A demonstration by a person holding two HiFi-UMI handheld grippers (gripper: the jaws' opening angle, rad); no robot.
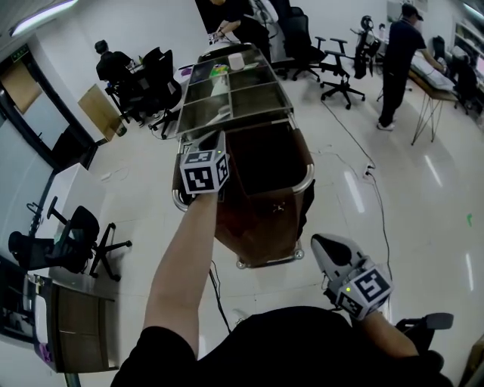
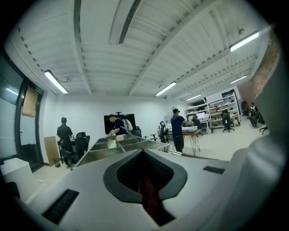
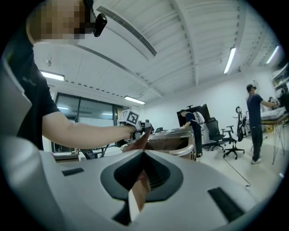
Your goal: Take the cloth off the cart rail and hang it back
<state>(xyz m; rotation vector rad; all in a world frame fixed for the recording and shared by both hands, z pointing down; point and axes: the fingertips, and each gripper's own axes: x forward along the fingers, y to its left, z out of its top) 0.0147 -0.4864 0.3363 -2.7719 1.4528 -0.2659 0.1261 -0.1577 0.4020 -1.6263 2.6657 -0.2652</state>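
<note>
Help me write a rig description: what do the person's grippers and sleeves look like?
Both the left gripper and right gripper have smooth pale grey shells with dark ribbed pads. Each carries a white cube printed with black square markers; a green light glows beside the right one. The sleeves are short and black.

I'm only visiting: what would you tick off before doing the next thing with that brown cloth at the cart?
1. Left gripper shut on the cloth: ok.
2. Right gripper shut on the cloth too: ok.
3. Cloth spans between both grippers without bunching: ok in the right gripper view.
4. Cloth clear of the cart rail: cannot tell.
5. Bystanders away from the cloth: ok; the nearest person stands at the cart's far end.
6. Floor free underfoot: not ok; a cable trails beside the cart.
</note>
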